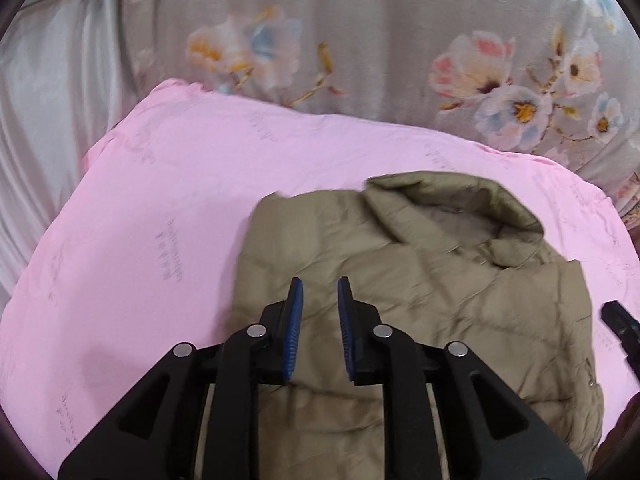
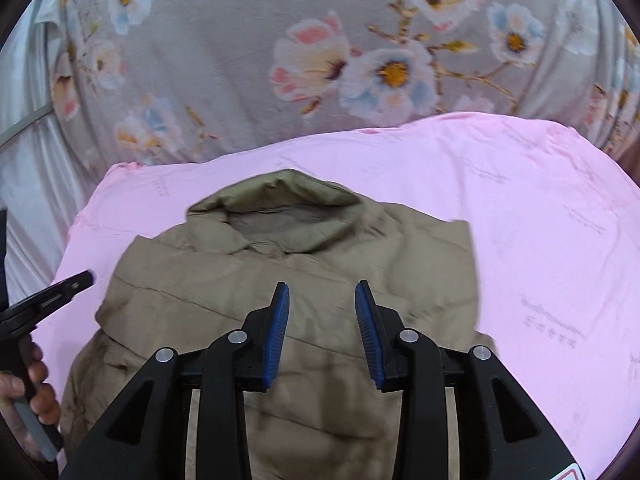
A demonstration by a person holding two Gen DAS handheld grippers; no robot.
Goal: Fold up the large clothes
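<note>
A: Where is your jacket (image 1: 400,320) right now?

B: The olive padded jacket lies flat on the pink sheet (image 1: 160,200), partly folded, with its sides turned in over the body. The hood (image 1: 452,208) points away from you, toward the grey flowered cover (image 1: 380,40) that rises behind the sheet.

A: And your left tongs (image 1: 319,292)?

B: They hang over the jacket's near left part. The blue pads (image 1: 294,328) stand a little apart with only a narrow gap, and nothing is pinched between them. You can see the quilted cloth through the gap, but the pads do not press on it.

A: Your right tongs (image 2: 322,294)?

B: Spread wider than the left ones, over the middle of the jacket, just below the hood (image 2: 280,208). Nothing is between their pads either; the jacket (image 2: 280,400) lies under them, loose.

A: Can you see one tool from the other?

B: Yes. From the right camera your left tongs (image 2: 80,280) show at the left edge, over the sheet (image 2: 540,220) beside the jacket's left side, with your left hand (image 2: 28,392) wrapped around the handle. From the left camera a black tip of your right tongs (image 1: 618,320) shows at the right edge, beside the jacket's right side.

A: What else is around?

B: A pale shiny cloth (image 1: 48,120) lies at the far left, beside the flowered cover (image 2: 240,40).
</note>
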